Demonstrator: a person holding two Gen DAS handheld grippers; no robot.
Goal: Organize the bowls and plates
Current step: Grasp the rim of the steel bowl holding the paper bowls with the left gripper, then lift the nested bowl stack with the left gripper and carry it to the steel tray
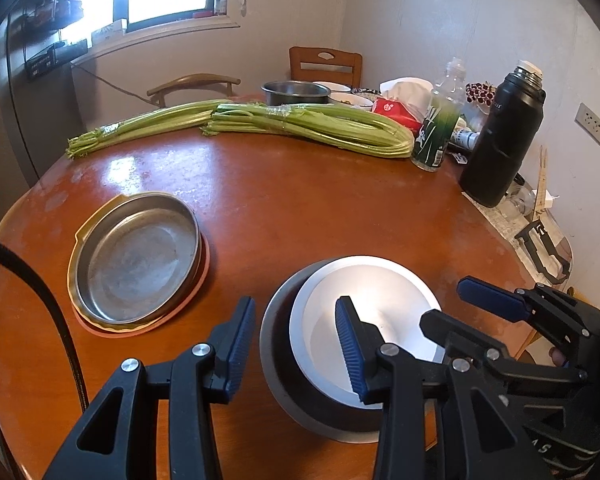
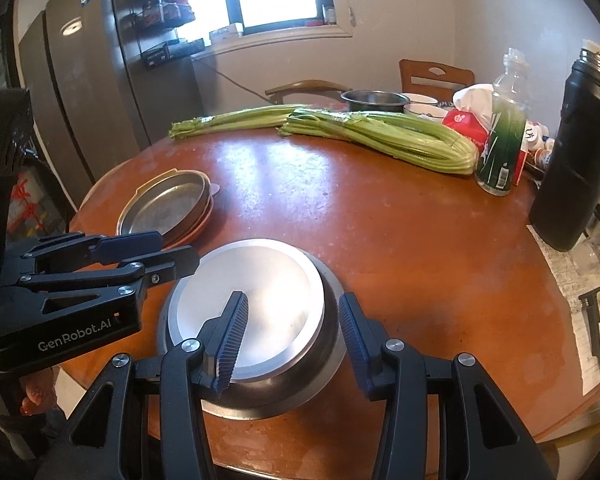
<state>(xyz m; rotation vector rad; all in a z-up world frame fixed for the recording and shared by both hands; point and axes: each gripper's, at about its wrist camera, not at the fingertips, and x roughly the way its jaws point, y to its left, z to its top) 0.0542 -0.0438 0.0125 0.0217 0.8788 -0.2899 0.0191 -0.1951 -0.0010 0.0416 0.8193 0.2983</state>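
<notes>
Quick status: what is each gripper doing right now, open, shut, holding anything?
Left gripper: open, straddling the near rim of the nested steel bowls, not clamped.
Right gripper: open, straddling the same bowls' rim, holding nothing.

Round wooden table (image 1: pixel 300 208) with dishes, celery and bottles on it

Near the front edge sit nested steel bowls (image 1: pixel 320 400); to their left a stack of plates (image 1: pixel 140 264), steel plate on top, pink one lowest. Two bunches of celery (image 1: pixel 320 128) lie across the far side, a steel pot (image 1: pixel 296 94) and small bowls behind them. At the right stand a green-labelled bottle (image 1: pixel 436 128), a red tissue pack (image 1: pixel 396 110) and a black flask (image 1: pixel 500 140)
</notes>
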